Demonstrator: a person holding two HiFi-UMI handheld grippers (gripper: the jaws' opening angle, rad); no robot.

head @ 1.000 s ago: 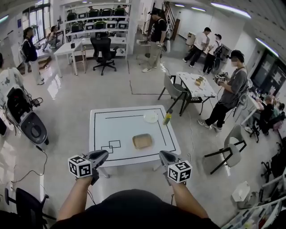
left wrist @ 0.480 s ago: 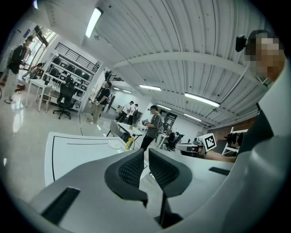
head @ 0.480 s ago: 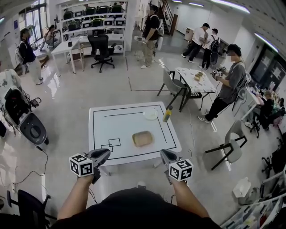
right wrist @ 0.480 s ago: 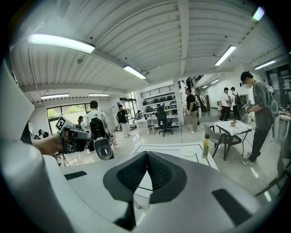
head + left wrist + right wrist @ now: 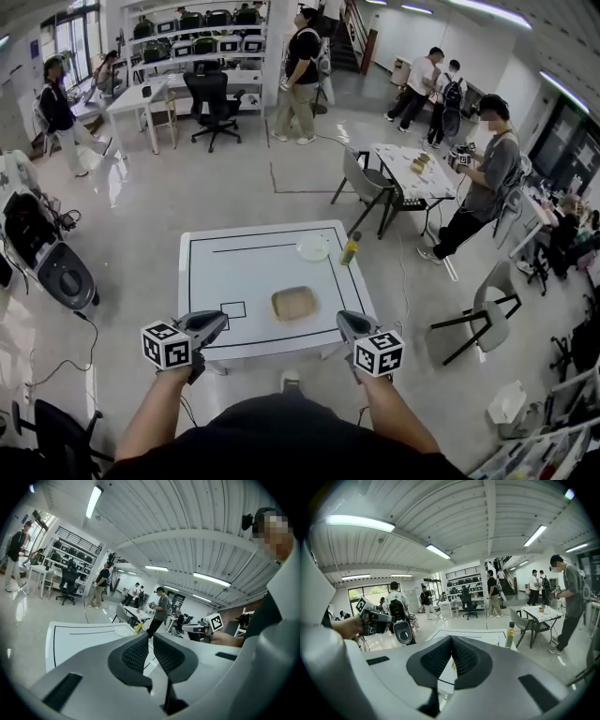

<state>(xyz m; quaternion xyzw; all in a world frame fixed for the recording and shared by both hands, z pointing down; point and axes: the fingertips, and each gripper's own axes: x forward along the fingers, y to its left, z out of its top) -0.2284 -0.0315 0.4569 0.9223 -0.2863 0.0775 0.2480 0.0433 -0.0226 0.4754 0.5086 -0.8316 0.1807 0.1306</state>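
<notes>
Holding nothing, the left gripper [image 5: 212, 324] hangs just short of the near edge of a white table [image 5: 234, 272]. In the left gripper view its jaws are drawn together to a thin slit, with no object between them [image 5: 151, 640]. The right gripper [image 5: 345, 323] hangs level with it at the table's near right corner. In the right gripper view its two jaws are pressed tip to tip and are likewise empty [image 5: 451, 640]. Each gripper carries a cube with square markers and is gripped by a bare forearm.

A tan block [image 5: 294, 303] lies flat on the table between the two grippers and a little beyond them, apart from both. It sits inside a black outline drawn on the tabletop. A white plate [image 5: 313, 247] rests farther back, near the far right edge. A yellow bottle [image 5: 350, 248] stands upright just beside the plate; it also shows in the right gripper view [image 5: 509, 635].

Beyond the table stand a grey chair [image 5: 364, 186] and a second small table [image 5: 411, 171]. A person in a grey shirt [image 5: 486, 183] stands beside that table.
</notes>
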